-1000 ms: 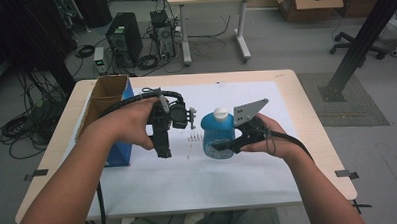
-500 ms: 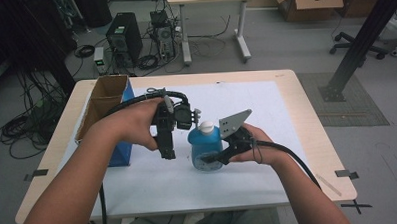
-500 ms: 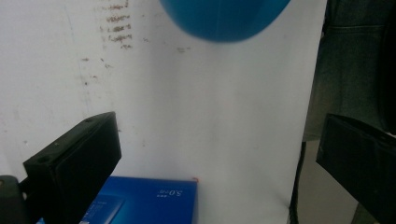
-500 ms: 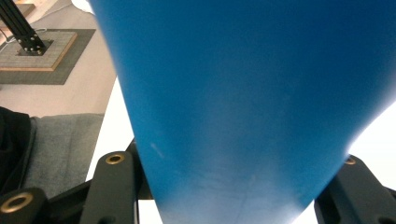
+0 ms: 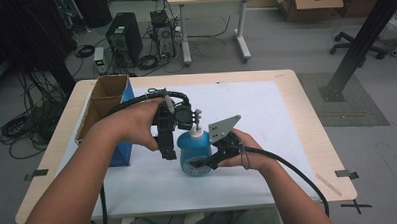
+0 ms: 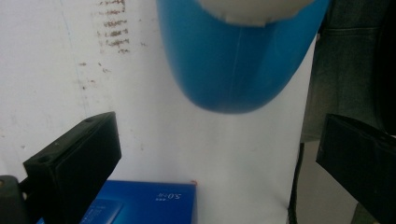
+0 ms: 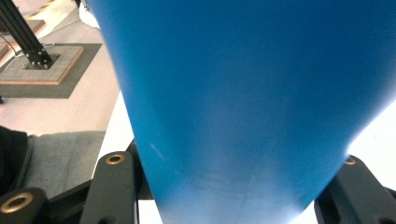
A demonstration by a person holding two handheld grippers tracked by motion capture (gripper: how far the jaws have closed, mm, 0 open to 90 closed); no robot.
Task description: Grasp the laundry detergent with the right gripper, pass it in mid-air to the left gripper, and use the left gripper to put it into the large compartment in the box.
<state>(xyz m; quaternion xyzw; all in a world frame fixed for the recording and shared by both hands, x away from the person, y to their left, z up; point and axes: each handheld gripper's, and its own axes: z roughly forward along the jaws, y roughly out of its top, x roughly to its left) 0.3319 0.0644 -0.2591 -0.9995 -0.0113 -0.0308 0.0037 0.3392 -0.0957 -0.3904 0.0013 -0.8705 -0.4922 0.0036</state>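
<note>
From above, we look down on a wooden table [image 5: 307, 138] covered by a white sheet [image 5: 256, 110], with a person's two forearms coming in from the bottom edge. Near the middle of the sheet stands a blue bottle [image 5: 194, 154] with a pale blue cap and a white nozzle on top. The right gripper [image 5: 204, 163] is clamped on the bottle's lower body from the person's right side, with its jaws pressed against the blue plastic; in the right gripper view we see the bottle's blue wall [image 7: 243, 102] rising close between the two black jaws. A grey three-cornered plate [image 5: 222, 127] sits on top of this gripper, and a black cable [image 5: 293, 173] trails back along the forearm. The left gripper [image 5: 169, 154] is held just beside the bottle on its left, pointing downward, touching nothing we can make out. In the left gripper view its jaws stand wide apart with nothing between them, and the bottle's rounded blue body [image 6: 233, 60] shows beyond them over the white sheet. At the left of the table stands an open cardboard box [image 5: 103, 103] with a blue side, its blue surface [image 6: 140, 203] also showing at the bottom of the left gripper view. Behind the table we see a grey floor with computer towers [image 5: 121, 37] and tangled cables.
</note>
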